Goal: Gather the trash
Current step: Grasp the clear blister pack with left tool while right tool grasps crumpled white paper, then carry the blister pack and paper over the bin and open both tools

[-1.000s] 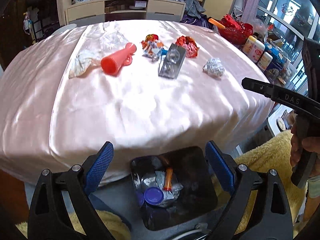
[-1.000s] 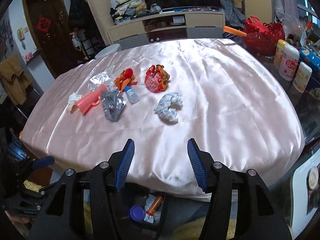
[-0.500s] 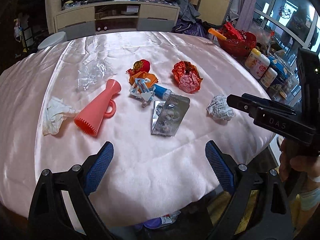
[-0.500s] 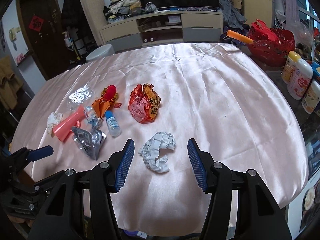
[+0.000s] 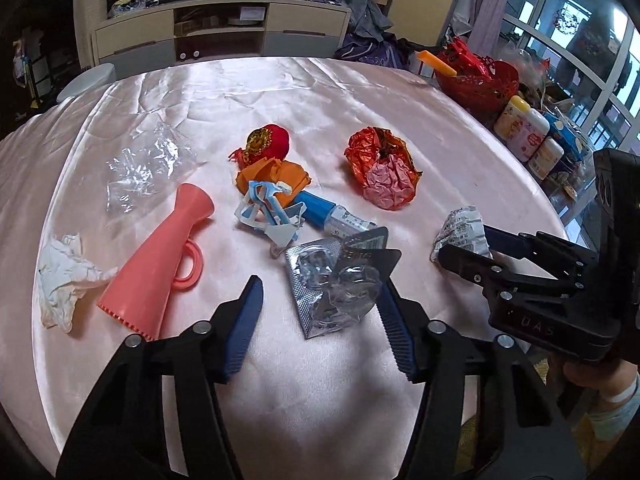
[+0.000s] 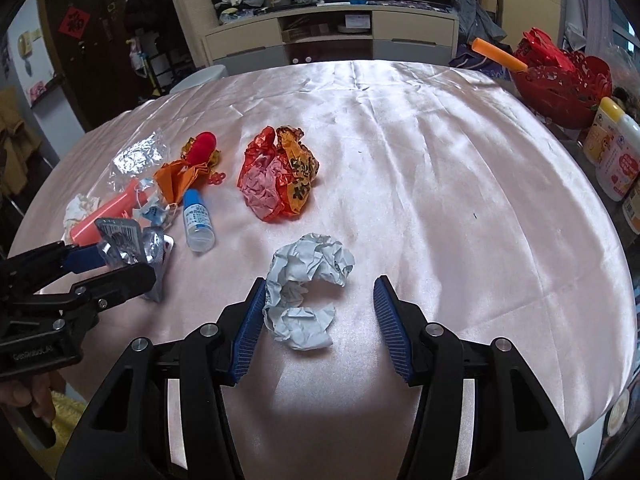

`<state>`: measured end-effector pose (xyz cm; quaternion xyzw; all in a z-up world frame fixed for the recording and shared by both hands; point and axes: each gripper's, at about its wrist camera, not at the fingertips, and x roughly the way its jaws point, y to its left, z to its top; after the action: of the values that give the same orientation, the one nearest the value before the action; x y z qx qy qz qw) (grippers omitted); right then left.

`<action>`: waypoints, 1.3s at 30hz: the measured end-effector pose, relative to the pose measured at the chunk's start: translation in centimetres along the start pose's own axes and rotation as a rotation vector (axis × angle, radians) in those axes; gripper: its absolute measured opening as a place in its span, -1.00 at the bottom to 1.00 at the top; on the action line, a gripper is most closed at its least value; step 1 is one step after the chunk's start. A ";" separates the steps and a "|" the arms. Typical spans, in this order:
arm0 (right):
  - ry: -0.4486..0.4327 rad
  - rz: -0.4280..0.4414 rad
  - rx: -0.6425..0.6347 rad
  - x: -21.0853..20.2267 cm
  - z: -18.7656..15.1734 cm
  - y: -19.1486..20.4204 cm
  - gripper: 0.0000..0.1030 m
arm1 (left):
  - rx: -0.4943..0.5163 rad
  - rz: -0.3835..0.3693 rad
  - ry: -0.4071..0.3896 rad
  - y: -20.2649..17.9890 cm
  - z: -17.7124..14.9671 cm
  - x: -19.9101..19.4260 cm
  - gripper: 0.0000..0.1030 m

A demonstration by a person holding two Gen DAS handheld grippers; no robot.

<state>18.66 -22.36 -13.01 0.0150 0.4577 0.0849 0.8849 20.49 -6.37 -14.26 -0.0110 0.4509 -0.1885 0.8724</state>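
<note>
Straddling: both grippers sit over separate trash pieces, so two picks can go in parallel.
Left gripper (image 5: 320, 300): jaws closing around the crumpled blister pack (image 5: 334, 280); right pad at its edge, left pad clear of it, no squeeze yet.
Right gripper (image 6: 318, 308): jaws closing slightly on the crumpled white paper (image 6: 306, 292); left pad at the paper's edge, right pad apart from it, so not gripped.
Why angled down: both point steeply at the pink tablecloth (image 6: 440, 184), pads either side of flat-lying trash, likely to pinch it off the cloth.
Remaining trash, far left: pink horn (image 5: 160, 260), white tissue (image 5: 64, 276), clear film (image 5: 140, 168), blue-white plastic scrap (image 5: 268, 212), small bottle (image 6: 196, 220), orange and red bundle (image 5: 268, 156).
Far centre: red foil wrapper (image 6: 276, 176), well apart from both grippers.
Right edge: red basket (image 6: 560, 80) and tubs (image 6: 612, 152), probably not trash.
Risk: slick cloth may bunch into the pads.
Progress: judging early-mid, most litter on the table.
</note>
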 end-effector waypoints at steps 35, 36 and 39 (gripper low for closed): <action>-0.014 0.172 -0.041 -10.6 -9.4 5.5 -0.61 | -0.001 0.025 -0.070 -2.6 -13.9 -13.1 -0.22; 0.000 0.180 -0.036 -10.3 -10.0 5.6 -0.61 | -0.007 0.023 -0.059 -2.6 -14.6 -12.8 -0.22; 0.043 0.196 -0.030 -9.5 -11.8 6.1 -0.61 | -0.027 0.018 -0.020 -2.4 -16.6 -11.9 -0.22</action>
<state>2.87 -18.49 -11.49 0.0446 0.4715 0.1779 0.8626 0.40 -2.10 -14.35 -0.0208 0.4447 -0.1742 0.8783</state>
